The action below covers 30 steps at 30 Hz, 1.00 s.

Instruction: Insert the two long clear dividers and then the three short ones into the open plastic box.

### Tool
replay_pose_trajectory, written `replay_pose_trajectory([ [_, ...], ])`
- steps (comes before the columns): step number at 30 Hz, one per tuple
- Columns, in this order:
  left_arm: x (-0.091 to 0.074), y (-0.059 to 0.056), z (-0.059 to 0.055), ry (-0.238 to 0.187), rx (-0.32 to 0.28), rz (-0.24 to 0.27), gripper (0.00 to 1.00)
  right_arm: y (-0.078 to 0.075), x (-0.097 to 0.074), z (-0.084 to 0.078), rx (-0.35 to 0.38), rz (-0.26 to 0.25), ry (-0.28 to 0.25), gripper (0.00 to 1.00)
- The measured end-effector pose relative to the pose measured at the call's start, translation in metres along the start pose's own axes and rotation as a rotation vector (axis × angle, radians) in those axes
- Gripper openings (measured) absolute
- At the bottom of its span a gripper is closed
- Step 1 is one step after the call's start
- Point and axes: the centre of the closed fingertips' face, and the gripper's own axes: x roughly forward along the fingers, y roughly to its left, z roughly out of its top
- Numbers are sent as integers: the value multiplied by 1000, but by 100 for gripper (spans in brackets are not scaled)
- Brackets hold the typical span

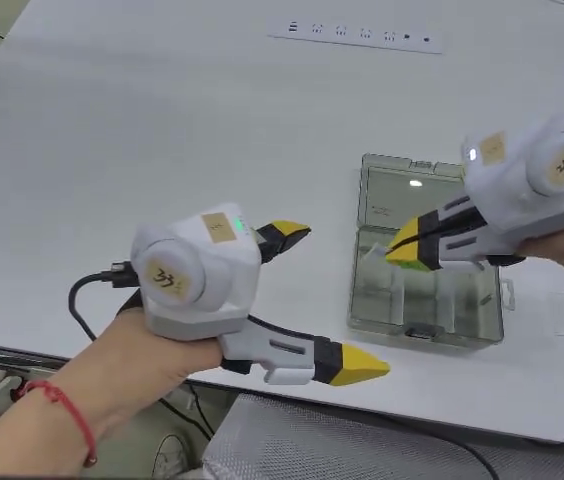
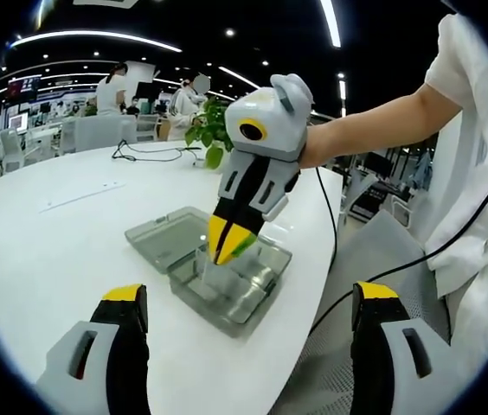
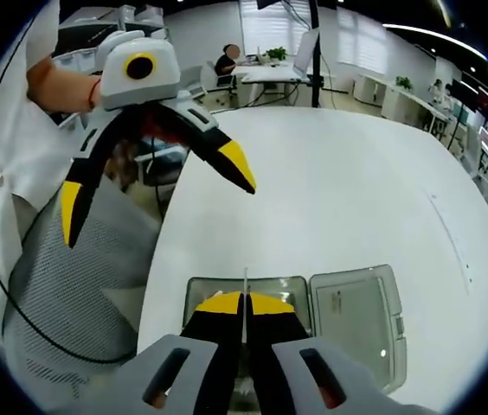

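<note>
Head view: right gripper (image 1: 409, 250) hovers over the open box (image 1: 462, 335), nearer it than the left gripper (image 1: 340, 300), whose jaws are spread, off the box's left side. Right gripper view: its jaws pinch a clear divider (image 3: 246, 281), seen edge-on, directly above the box. Left gripper view: the divider's lower edge points down into the box.

The white table (image 1: 162, 130) stretches wide and mostly bare. The open plastic box (image 1: 422, 335) sits on it toward four o'clock, and a white power strip (image 1: 355, 33) lies far off at twelve o'clock.
</note>
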Motion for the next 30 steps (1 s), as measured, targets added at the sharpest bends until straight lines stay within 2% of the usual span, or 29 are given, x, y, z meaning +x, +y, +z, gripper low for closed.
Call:
replay_pose_trajectory([
  [10,-1,-1,2,-10,-5,-3,100,-5,14,-6,23,-1,26,2],
  [15,-2,-1,1,-9,-7,-3,100,-10,23,-14,28,8,47,2],
  [23,-3,1,1,-8,-4,-5,100,-9,31,-18,6,12,106,2],
  [30,-3,1,3,-10,-4,-8,100,-7,37,-23,-33,9,180,2],
])
